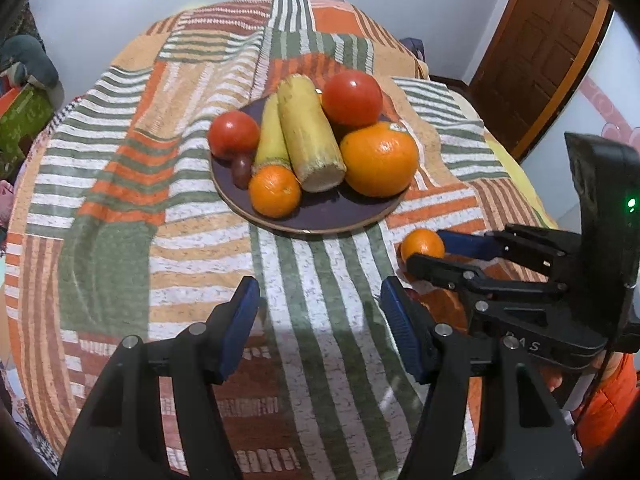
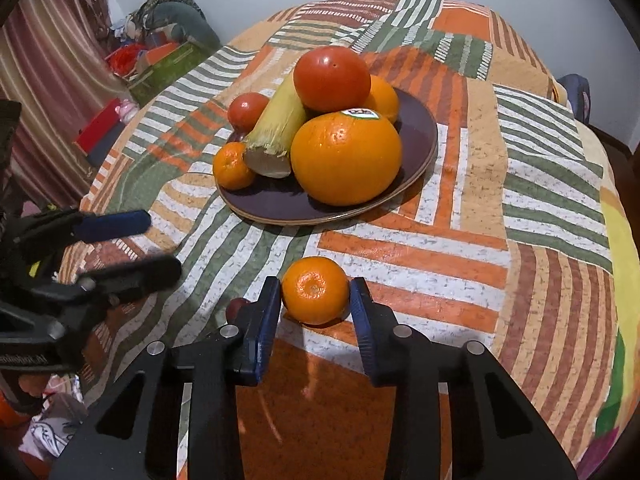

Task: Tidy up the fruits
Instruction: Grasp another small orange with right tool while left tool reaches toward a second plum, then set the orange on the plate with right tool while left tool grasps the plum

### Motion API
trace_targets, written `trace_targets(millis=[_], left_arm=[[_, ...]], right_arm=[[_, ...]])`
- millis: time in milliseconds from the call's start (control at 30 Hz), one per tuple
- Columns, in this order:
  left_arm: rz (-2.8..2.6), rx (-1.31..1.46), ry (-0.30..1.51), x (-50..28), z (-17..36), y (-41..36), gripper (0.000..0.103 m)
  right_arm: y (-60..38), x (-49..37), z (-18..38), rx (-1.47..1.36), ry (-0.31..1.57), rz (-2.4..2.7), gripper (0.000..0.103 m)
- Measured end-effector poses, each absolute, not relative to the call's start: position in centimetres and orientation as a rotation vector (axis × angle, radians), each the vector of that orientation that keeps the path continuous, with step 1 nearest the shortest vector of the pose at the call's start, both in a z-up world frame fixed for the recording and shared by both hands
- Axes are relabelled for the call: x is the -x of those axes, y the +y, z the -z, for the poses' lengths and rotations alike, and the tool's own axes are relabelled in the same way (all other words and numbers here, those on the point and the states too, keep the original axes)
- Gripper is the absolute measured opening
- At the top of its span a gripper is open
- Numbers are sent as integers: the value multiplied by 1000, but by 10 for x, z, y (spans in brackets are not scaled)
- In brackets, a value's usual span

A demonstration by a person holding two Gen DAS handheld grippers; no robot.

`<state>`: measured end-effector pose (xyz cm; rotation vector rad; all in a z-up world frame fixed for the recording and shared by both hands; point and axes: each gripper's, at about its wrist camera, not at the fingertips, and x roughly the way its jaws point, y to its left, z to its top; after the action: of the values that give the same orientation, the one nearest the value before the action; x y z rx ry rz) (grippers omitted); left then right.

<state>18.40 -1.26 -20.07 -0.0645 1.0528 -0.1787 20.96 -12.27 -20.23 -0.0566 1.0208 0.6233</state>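
A dark plate (image 1: 320, 216) (image 2: 280, 204) sits mid-table with two tomatoes (image 1: 352, 98) (image 2: 331, 79), two corn cobs (image 1: 310, 136) (image 2: 276, 128), a big orange (image 1: 379, 162) (image 2: 346, 159), a small mandarin (image 1: 274, 191) (image 2: 233, 166) and a small dark fruit (image 1: 241, 168). A loose mandarin (image 2: 315, 290) (image 1: 422, 244) lies on the cloth between the open fingers of my right gripper (image 2: 316, 304) (image 1: 424, 246). A small reddish fruit (image 2: 237, 306) peeks out left of its left finger. My left gripper (image 1: 320, 316) is open and empty over the cloth, nearer than the plate.
The table wears a striped patchwork cloth (image 1: 160, 200) (image 2: 520, 200). A wooden door (image 1: 540, 48) stands at the back right. Boxes and clutter (image 2: 160, 60) lie on the floor at the left.
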Motion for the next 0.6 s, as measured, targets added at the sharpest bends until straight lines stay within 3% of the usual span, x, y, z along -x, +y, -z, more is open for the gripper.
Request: trace_targets(millis=[333,467,600], left_arm=[[249,20,1074,-185,210,-47,63],[278,-4,1102,-187,219,-63,55],[290,-13,1132,-190,229,-69,40]], right_arm=[[-160,-210,177,21,944,-552,32],[-169,-211,173,9,931,-532,32],[-172,-211,174,0,929,-528,32]])
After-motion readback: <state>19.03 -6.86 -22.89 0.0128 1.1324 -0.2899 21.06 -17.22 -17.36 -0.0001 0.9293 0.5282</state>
